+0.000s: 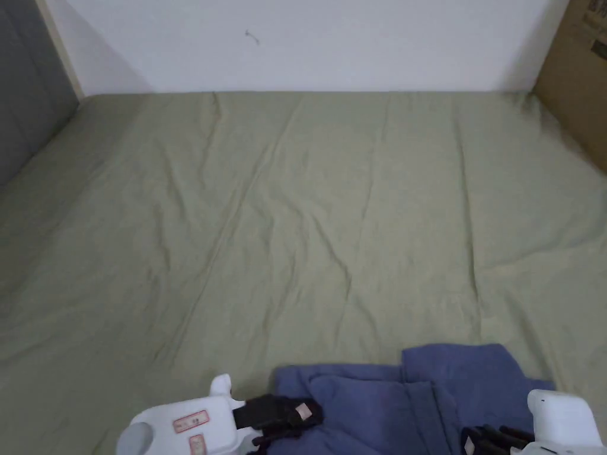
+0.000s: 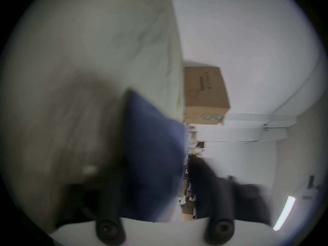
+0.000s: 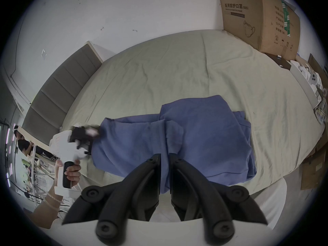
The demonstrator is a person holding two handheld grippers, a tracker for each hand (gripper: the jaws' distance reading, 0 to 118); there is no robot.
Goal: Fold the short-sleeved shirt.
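Crumpled blue short-sleeved cotton shirt (image 3: 204,139) lying on pale green bedsheet (image 1: 308,207), right gripper (image 3: 165,156) pinching its near fold, left gripper (image 3: 92,139) at its edge, grip unclear.

Green-sheeted bed (image 1: 296,207) against white wall (image 1: 326,41); grey headboard (image 3: 58,93); cardboard box (image 3: 262,19).

A bedroom used for storage — bed (image 1: 296,207) with padded headboard (image 3: 58,97), cardboard box (image 3: 262,19).

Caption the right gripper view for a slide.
Right gripper fingers pinch a crumpled blue fabric shirt on a pale green bedsheet.
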